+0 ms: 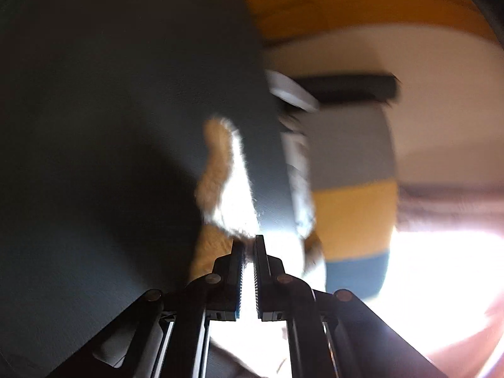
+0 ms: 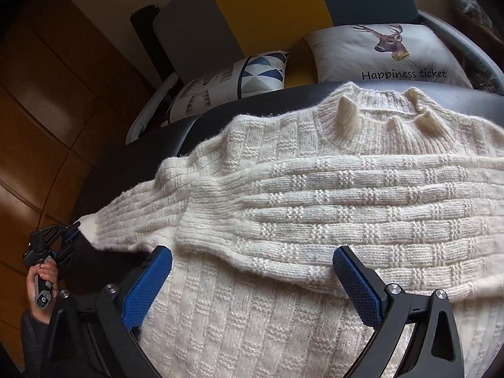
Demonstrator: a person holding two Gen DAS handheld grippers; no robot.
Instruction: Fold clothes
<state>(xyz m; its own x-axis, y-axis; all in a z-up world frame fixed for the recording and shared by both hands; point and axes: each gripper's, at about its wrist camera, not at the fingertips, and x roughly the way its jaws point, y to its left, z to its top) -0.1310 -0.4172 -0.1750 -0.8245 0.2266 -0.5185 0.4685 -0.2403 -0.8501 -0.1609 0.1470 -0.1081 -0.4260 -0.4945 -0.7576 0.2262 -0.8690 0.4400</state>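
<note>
The cream sweater [image 2: 315, 214] lies on a dark seat, one sleeve folded across; the left hand-held gripper [image 2: 71, 231] pinches the left cuff, the right hand-held gripper [image 2: 252, 274] hovers wide open, so that sleeve should travel flat

Sweater [image 2: 315, 220] flat on seat [image 2: 201, 119]; two pillows [image 2: 387, 53] behind; sleeve folded across, seemingly.
</note>
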